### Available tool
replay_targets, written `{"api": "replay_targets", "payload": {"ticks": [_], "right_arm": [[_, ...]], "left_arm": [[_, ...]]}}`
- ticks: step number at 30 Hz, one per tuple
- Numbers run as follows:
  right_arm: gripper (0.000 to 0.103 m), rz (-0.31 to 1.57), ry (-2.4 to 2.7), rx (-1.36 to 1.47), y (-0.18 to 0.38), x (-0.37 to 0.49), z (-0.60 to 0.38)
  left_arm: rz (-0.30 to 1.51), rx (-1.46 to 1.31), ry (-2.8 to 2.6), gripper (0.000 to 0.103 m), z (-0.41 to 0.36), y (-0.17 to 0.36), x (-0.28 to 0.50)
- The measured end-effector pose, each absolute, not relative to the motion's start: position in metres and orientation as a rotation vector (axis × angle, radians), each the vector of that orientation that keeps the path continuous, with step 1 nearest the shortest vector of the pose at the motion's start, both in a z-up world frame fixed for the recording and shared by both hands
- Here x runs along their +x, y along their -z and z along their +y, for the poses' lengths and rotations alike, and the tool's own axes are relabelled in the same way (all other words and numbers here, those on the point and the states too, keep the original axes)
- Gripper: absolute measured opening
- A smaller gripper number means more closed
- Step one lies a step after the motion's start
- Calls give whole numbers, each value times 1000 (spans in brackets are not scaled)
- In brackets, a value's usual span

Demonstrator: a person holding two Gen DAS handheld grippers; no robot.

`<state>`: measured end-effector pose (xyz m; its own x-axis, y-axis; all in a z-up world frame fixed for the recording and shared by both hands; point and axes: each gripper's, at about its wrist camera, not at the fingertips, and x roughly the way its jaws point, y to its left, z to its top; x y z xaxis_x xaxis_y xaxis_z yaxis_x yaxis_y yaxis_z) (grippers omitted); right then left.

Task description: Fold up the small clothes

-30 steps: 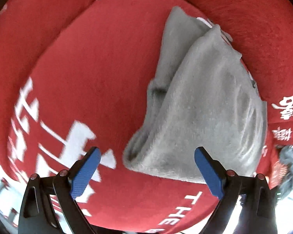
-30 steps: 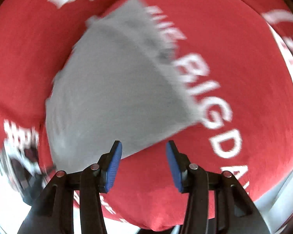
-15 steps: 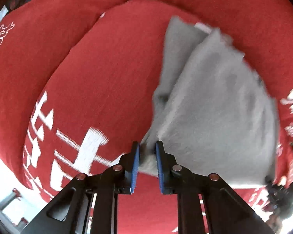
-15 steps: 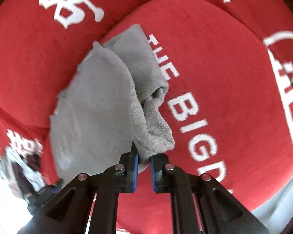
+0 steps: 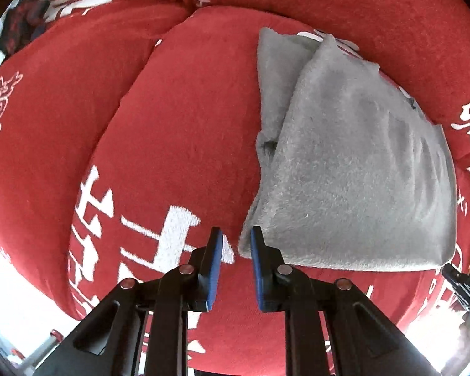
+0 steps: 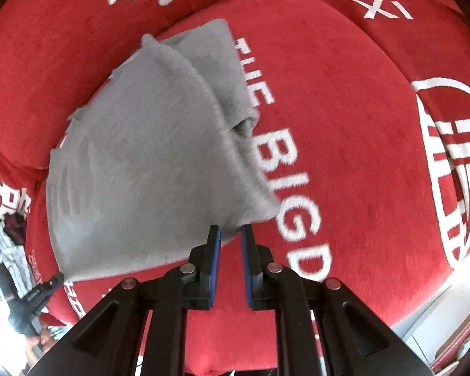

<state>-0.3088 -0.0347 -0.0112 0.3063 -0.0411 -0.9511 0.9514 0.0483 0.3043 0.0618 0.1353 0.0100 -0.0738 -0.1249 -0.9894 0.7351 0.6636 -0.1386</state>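
Note:
A grey fleece garment (image 5: pixel 354 169) lies folded on a red cover with white lettering (image 5: pixel 178 131). In the left wrist view my left gripper (image 5: pixel 235 238) is slightly open, its blue pads just off the garment's near left corner, holding nothing. In the right wrist view the same garment (image 6: pixel 141 163) lies left of centre. My right gripper (image 6: pixel 230 235) is narrowly open at the garment's near right corner; the cloth edge sits just beyond the pads, blurred.
The red cover (image 6: pixel 360 125) is soft and humped, with a seam to a back cushion (image 5: pixel 360 9). The other gripper's tip shows at the far edge of each view (image 5: pixel 460 282) (image 6: pixel 40 291). Dark clutter lies at far left (image 6: pixel 3 235).
Both grippers were shut on the garment's near corners half a second ago. Now both have opened a little and drawn back, and the garment lies flat.

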Motion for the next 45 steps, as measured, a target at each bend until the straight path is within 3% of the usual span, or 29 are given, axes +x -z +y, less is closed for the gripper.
{"api": "replay_targets", "payload": {"ticks": [13,14,15,16,17,38,45], "right_arm": [[17,993,802,1240,5,-227,3],[18,991,792,1242,4,-222,6],[20,989,782,1246,4,-217,7],[22,988,767,1251,4,-210,11],[24,989,757,1253,4,-205,13],[43,1025,607,1122,-9,-70,11],[44,1022,609,1054,-7,3,-14]], "left_arm": [[1501,619,868,20,127,-17,54],[1493,629,874,27,127,-18,52],[1484,643,873,68,126,-19,52],[1473,646,862,90,126,-20,51],[1448,639,852,103,127,-23,52],[1439,725,797,103,132,-6,85],[1447,647,771,103,141,3,120]]}}
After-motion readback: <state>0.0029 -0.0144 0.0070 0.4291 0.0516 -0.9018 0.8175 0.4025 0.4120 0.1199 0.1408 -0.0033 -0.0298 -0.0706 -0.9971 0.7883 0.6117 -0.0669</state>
